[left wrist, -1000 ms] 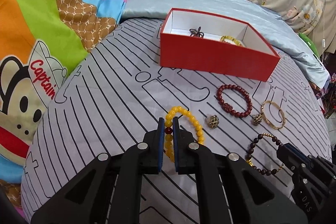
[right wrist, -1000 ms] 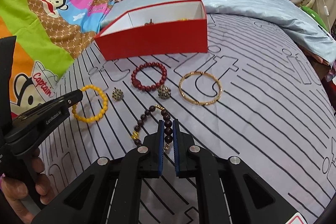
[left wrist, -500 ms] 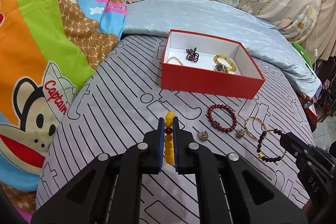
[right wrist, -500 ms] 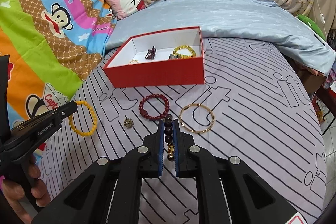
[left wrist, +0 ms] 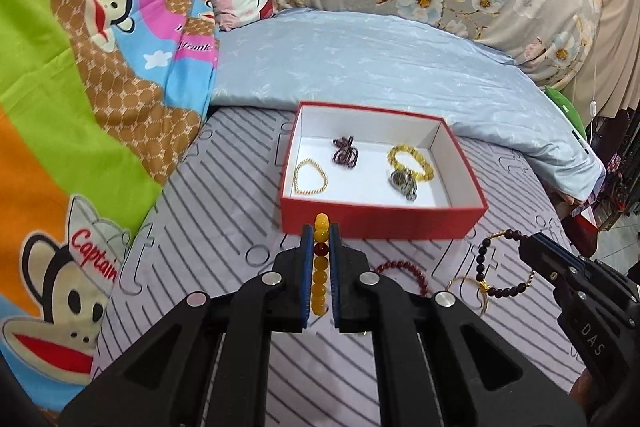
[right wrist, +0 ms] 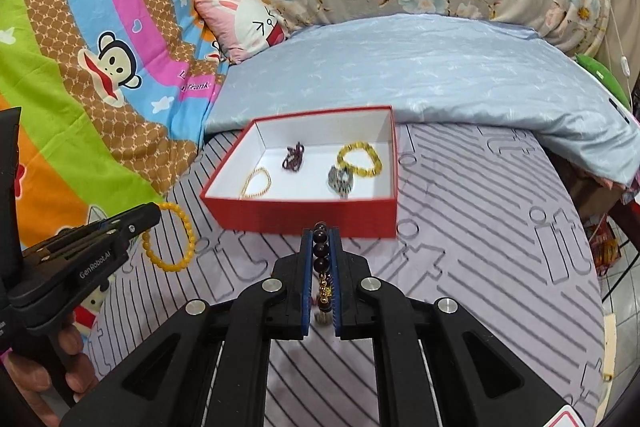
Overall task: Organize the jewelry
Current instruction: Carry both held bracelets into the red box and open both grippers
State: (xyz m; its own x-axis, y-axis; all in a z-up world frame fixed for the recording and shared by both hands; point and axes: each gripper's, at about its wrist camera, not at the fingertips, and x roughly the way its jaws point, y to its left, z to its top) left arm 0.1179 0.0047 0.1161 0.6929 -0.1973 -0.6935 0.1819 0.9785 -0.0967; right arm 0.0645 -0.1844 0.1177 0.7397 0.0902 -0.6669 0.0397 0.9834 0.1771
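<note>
Already you are carrying two bracelets at once. Your left gripper (left wrist: pixel 320 247) is pinching the yellow bead bracelet (left wrist: pixel 319 267) edge-on between narrow jaws; from the right wrist view its loop (right wrist: pixel 170 237) is hanging free below the tips, clear of the bedspread (right wrist: pixel 480 227). Your right gripper (right wrist: pixel 320 247) is clamping the dark bead bracelet (right wrist: pixel 321 255) the same way, its loop (left wrist: pixel 496 267) dangling in the left view.

Handling, as a judgement: both are looking light, limp and elastic-strung, with round glossy beads that are likely rolling against the pads. You are holding across a short run of beads, which seems the sensible place; the gold charm section on the dark one may be slipperier.

Both loops are hanging just short of the near wall of the red box (left wrist: pixel 380 223), which is already holding a thin gold chain (left wrist: pixel 310 177), a purple tangle (left wrist: pixel 345 153), a yellow bracelet (left wrist: pixel 410 161) and a grey piece (left wrist: pixel 404 183). A red bead bracelet (left wrist: pixel 404 269) and a gold bangle (left wrist: pixel 464 287) are lying on the bedspread, partly hidden.

Watch that the swinging loops are clearing the rim.
</note>
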